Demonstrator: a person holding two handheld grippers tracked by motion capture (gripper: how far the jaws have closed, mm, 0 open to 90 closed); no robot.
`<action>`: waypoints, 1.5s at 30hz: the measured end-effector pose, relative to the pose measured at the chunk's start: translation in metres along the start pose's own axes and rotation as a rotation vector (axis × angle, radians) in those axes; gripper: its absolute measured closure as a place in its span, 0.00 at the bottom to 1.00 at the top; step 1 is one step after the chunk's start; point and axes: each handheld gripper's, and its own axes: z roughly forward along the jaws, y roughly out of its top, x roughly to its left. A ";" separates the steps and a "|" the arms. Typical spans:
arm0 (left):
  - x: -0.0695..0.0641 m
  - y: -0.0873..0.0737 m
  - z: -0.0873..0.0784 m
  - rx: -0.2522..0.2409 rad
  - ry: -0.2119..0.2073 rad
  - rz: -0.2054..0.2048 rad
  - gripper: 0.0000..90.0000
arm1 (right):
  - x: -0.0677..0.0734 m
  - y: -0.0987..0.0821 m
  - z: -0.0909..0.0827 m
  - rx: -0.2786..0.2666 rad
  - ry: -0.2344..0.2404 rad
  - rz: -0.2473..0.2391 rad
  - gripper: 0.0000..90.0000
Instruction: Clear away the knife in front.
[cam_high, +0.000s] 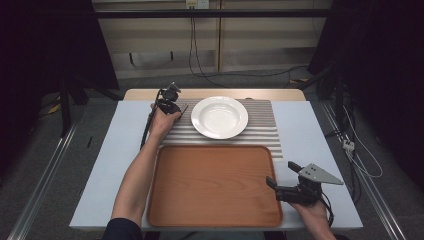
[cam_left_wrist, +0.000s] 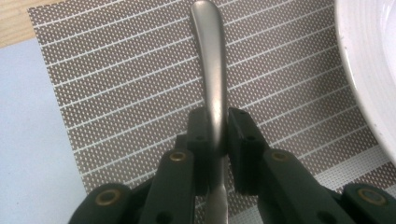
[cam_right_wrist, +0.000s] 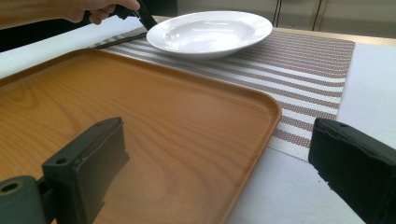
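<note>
Left gripper (cam_left_wrist: 215, 140) grasps the cutlery handle (cam_left_wrist: 212, 70) over the placemat (cam_left_wrist: 116, 84), right gripper (cam_right_wrist: 210, 177) released; next, lower it beside the plate (cam_left_wrist: 369, 70).

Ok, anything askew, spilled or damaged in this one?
Nothing stands out. The white plate sits whole and clean on the striped placemat, the wooden tray lies square, and the left gripper is clamped on a metal utensil handle beside the plate.

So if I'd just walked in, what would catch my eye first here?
Probably the big wooden tray near the person, with the white plate beyond it on a striped placemat. Left of the plate, the left tool is clamped on a metal utensil handle over the mat. The right tool waits open at the tray's right edge.
</note>
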 end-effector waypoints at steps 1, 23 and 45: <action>0.000 0.000 0.000 0.003 -0.007 0.004 0.89 | 0.000 0.000 0.000 0.001 0.001 0.003 0.05; -0.004 -0.008 -0.056 -0.101 -0.062 0.040 0.89 | 0.003 0.001 0.000 0.001 0.009 -0.004 0.05; -0.036 -0.040 -0.102 -0.162 -0.064 0.155 0.89 | 0.004 0.001 0.000 0.003 -0.001 -0.008 0.05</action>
